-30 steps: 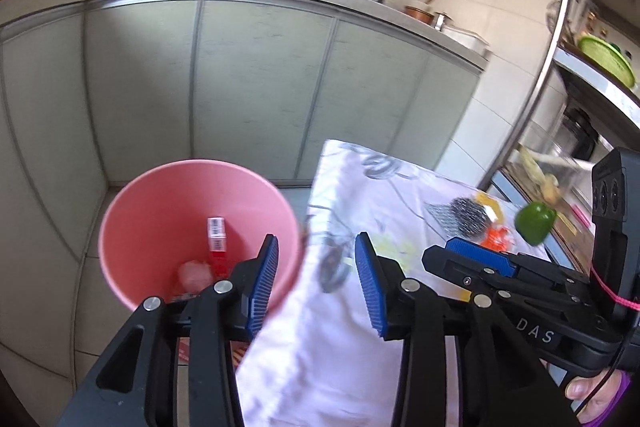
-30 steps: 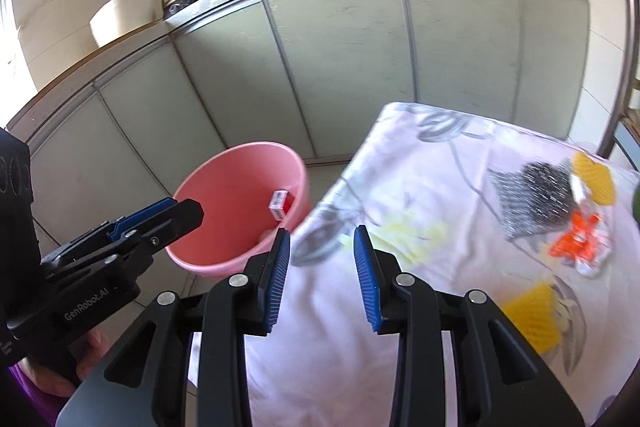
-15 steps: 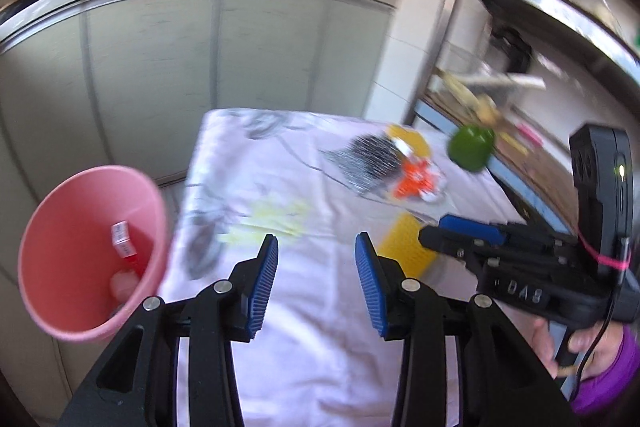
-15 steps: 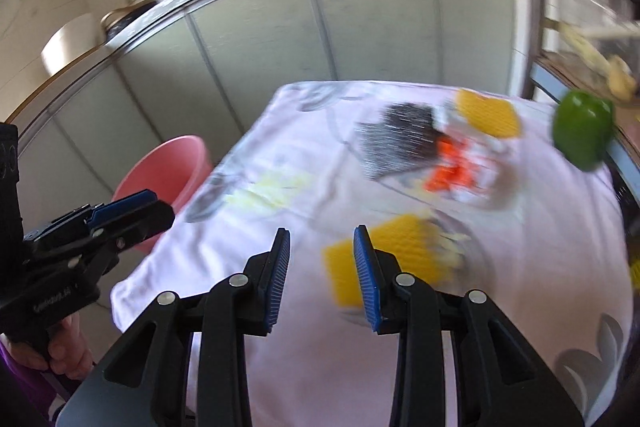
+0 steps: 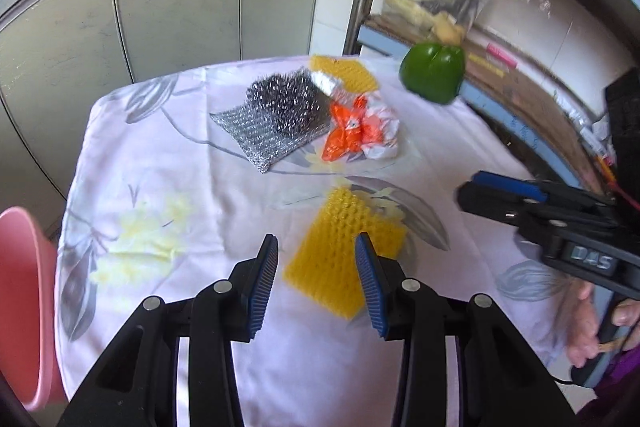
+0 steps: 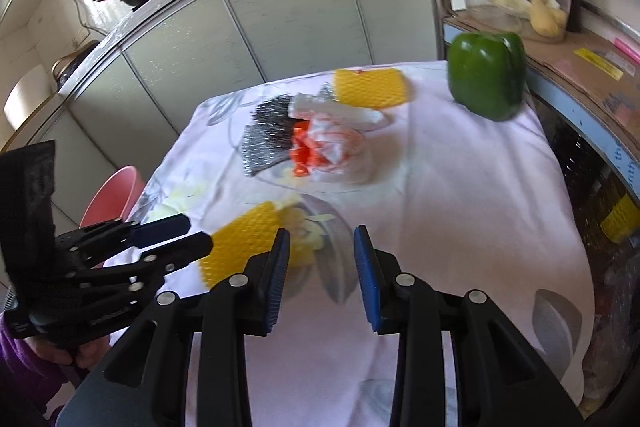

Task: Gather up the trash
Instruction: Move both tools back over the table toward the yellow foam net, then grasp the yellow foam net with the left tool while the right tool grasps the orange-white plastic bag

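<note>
Your left tongs (image 5: 316, 281) stand apart, empty, just above the near yellow foam net (image 5: 340, 251) on the tabletop (image 5: 200, 163). Your right tongs (image 6: 320, 277) are apart too, the net to their left. Farther off lie crumpled orange wrapper (image 5: 352, 131) and pink bin (image 5: 20, 287), far left.

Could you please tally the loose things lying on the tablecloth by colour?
Yellow: 2, the near foam net and the far foam net.
Silver: 1, the mesh scrubber.
Orange and white: 1, the crumpled wrapper.
Green: 1, the bell pepper.
Total: 5
</note>
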`<state>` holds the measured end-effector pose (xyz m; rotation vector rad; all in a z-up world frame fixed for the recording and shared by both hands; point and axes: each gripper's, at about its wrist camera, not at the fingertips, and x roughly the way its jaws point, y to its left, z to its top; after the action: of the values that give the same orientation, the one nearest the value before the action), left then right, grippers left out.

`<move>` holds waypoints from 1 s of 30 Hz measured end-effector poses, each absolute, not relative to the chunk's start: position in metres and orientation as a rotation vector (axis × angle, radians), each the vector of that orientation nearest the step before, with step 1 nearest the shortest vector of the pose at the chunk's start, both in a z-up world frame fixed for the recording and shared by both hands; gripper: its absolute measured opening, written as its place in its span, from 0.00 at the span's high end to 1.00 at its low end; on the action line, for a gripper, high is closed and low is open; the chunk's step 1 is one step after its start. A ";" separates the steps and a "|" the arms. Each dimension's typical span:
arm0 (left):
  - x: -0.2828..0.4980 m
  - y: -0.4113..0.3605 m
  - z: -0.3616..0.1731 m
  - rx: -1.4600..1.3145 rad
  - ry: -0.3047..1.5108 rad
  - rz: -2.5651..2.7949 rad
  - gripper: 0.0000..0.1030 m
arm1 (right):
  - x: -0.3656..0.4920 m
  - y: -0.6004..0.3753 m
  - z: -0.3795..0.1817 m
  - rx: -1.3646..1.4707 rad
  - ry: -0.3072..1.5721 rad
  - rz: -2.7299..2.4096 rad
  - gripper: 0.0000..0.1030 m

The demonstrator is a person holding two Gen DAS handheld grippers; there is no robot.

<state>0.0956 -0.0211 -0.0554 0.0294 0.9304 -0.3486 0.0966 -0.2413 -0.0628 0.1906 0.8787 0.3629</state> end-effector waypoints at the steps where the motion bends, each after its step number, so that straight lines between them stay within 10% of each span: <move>1: 0.100 -0.022 -0.059 0.030 0.941 -0.345 0.62 | 0.098 -0.243 -0.064 0.193 0.882 0.362 0.67; 10: 0.096 -0.031 -0.075 0.064 0.963 -0.375 0.63 | 0.106 -0.247 -0.071 0.210 0.902 0.358 0.67; 17: 0.084 -0.033 -0.071 0.071 0.938 -0.379 0.90 | 0.111 -0.243 -0.072 0.213 0.910 0.364 0.67; 30: 0.057 0.004 -0.030 -0.052 0.827 -0.329 0.90 | 0.146 -0.226 -0.058 0.223 0.891 0.392 0.56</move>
<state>0.0567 0.0041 -0.0305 -0.0519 0.8269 -0.3287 0.1461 -0.2265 -0.0582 0.2233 0.8914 0.3922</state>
